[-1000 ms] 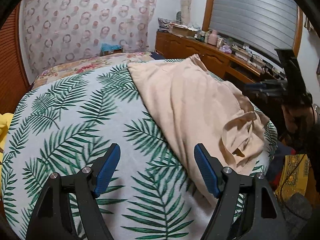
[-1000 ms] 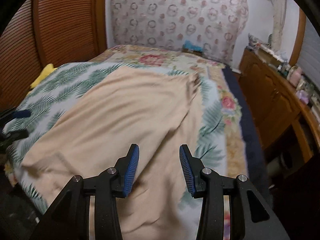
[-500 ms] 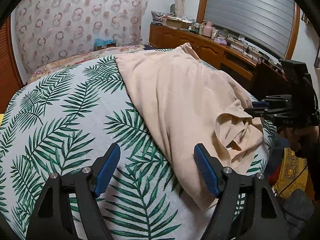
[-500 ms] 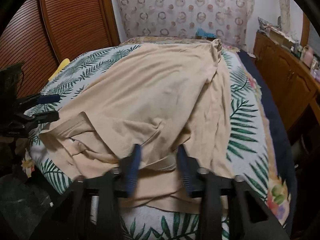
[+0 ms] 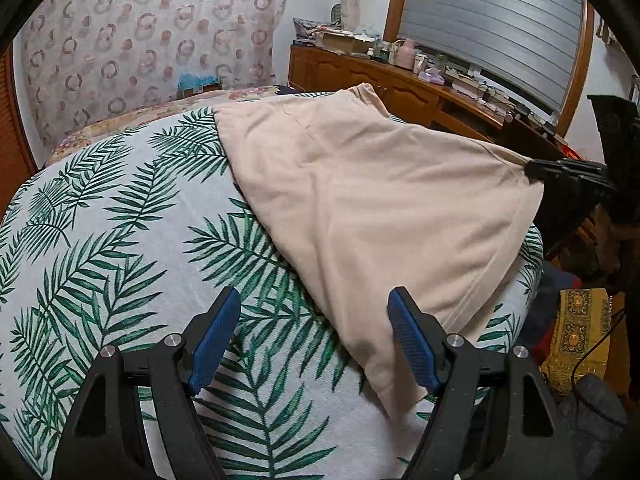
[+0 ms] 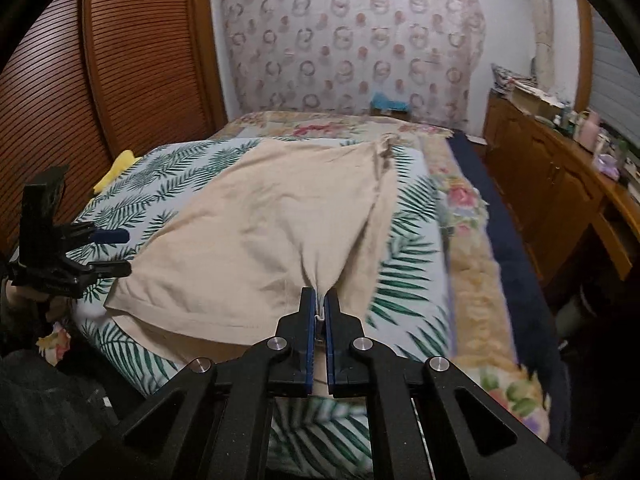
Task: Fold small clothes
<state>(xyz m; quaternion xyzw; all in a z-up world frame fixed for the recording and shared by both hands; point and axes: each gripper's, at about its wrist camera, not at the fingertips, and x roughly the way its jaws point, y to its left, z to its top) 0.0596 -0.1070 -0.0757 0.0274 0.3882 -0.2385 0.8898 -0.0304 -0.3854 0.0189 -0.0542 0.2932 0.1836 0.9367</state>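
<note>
A beige garment lies spread on the palm-leaf bed cover. My left gripper hovers open over the cover, with the garment's near corner just inside its right pad and nothing gripped. In the right wrist view my right gripper is shut on a pinched bunch of the garment's near edge, and the cloth is pulled taut from it. That right gripper also shows at the garment's far right edge in the left wrist view. The open left gripper is at the garment's left side.
A wooden dresser crowded with small items runs along the bed's right side. Louvred wooden doors stand on the left, with a yellow item against them. A floral quilt lies under the leaf cover. Yellow patterned cloth sits beside the bed.
My right gripper closed on the garment's near edge and pulled it back. The crumpled fold at that end has stretched out flat. My left gripper stayed open and barely moved.
</note>
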